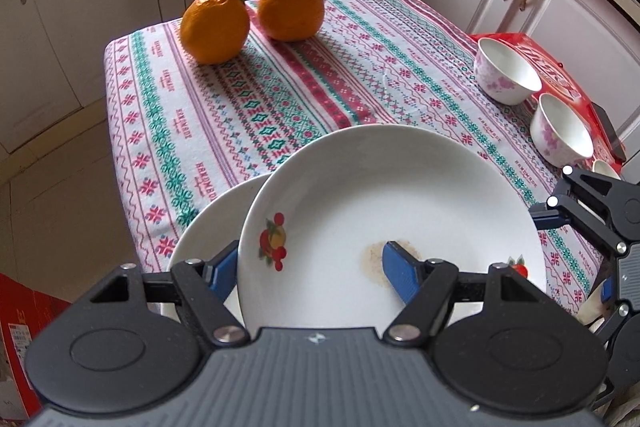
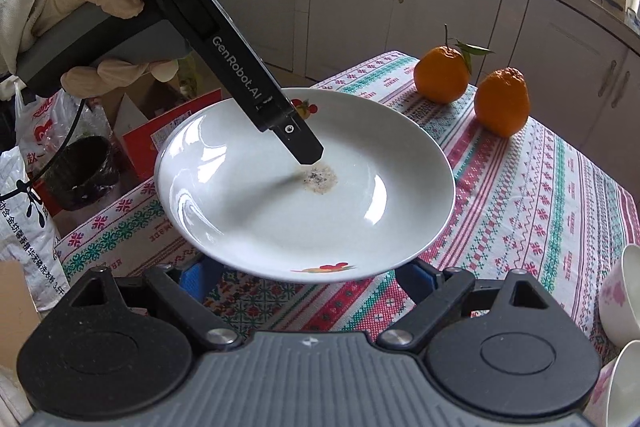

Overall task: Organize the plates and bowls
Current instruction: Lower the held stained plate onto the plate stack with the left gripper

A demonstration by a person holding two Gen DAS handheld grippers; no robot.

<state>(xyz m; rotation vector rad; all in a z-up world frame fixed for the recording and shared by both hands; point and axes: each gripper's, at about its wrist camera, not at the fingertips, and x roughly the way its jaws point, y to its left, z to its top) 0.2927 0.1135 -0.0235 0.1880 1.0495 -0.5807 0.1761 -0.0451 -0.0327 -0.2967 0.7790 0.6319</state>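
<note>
A white plate with fruit prints and a brown stain (image 1: 400, 195) is tilted above a second white plate (image 1: 208, 227) on the patterned cloth. My left gripper (image 1: 308, 267) straddles the top plate's near rim, one blue finger (image 1: 400, 269) inside it, the other below. Its jaws stand wide. In the right wrist view the same plate (image 2: 280, 211) hovers over the cloth, the left gripper's finger (image 2: 308, 151) in it. My right gripper (image 2: 308, 275) is open under the plate's near edge. Two flowered bowls (image 1: 506, 71) (image 1: 560, 131) stand at the right.
Two oranges (image 1: 216, 27) (image 1: 292, 5) sit at the table's far end. A red box (image 1: 560, 67) lies under the bowls at the right edge. Cabinets surround the table (image 1: 280, 99). Bags and boxes (image 2: 40, 147) stand on the floor to the left.
</note>
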